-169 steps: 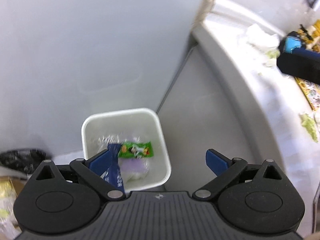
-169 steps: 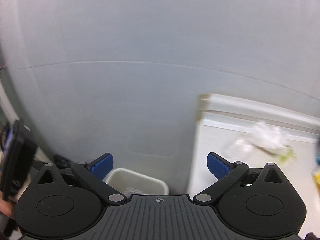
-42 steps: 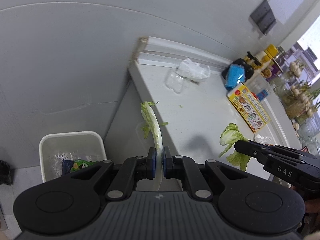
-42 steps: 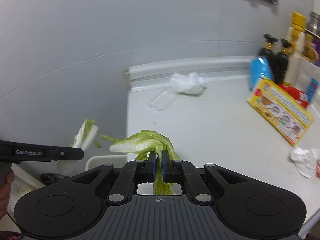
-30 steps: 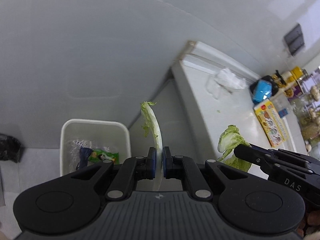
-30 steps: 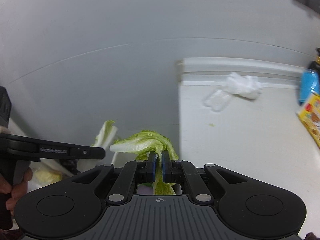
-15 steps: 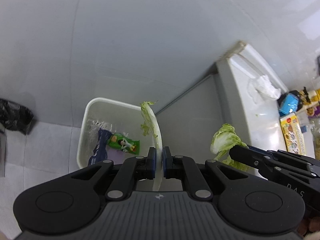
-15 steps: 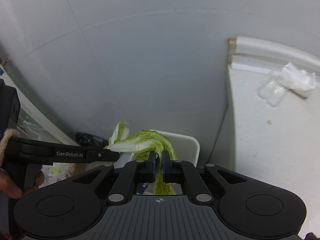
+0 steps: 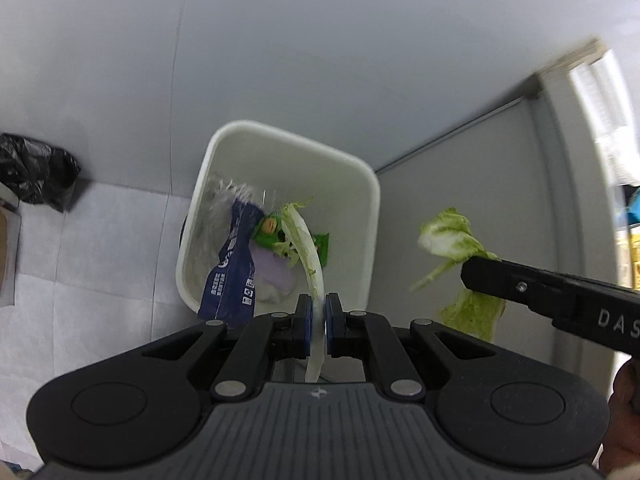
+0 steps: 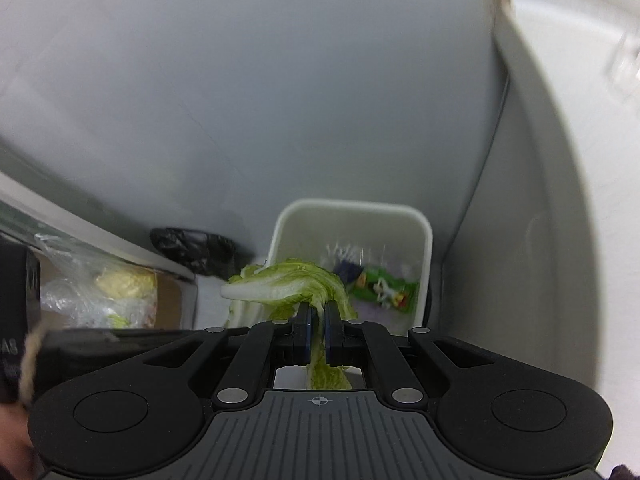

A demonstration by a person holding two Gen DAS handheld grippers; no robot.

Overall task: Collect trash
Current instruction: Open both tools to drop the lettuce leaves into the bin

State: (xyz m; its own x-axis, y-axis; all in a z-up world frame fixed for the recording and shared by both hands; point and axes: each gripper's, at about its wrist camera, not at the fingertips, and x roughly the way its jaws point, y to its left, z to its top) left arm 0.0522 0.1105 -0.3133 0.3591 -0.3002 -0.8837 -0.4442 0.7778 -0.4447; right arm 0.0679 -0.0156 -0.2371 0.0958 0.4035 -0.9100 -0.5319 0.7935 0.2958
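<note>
The white trash bin [image 9: 362,168] stands on the tiled floor against the grey wall, just beside the side panel of the counter [image 9: 568,184]. The left gripper [image 9: 315,316] hangs above the bin's near rim, its blue pads clamped on the pale stalk of a long cabbage leaf [image 9: 306,248], whose frilly green tip reaches out over the bin's inside. Inside the bin lie a blue wrapper [image 9: 234,264], a green snack packet [image 9: 270,234], a lilac piece and some clear crinkled plastic [image 9: 218,200] towards the bin's far left corner.

The right gripper [image 10: 316,330] is held to the right of the bin, over the counter's side panel as the left wrist view shows it, and is pinched tight on a crumpled green cabbage leaf [image 10: 288,284]; part of this leaf curls out to the left of the pads and part hangs below them. In the right wrist view the bin's opening shows just beyond this leaf.

A black plastic bag [image 9: 36,172] lies on the floor well left of the bin, by the wall
</note>
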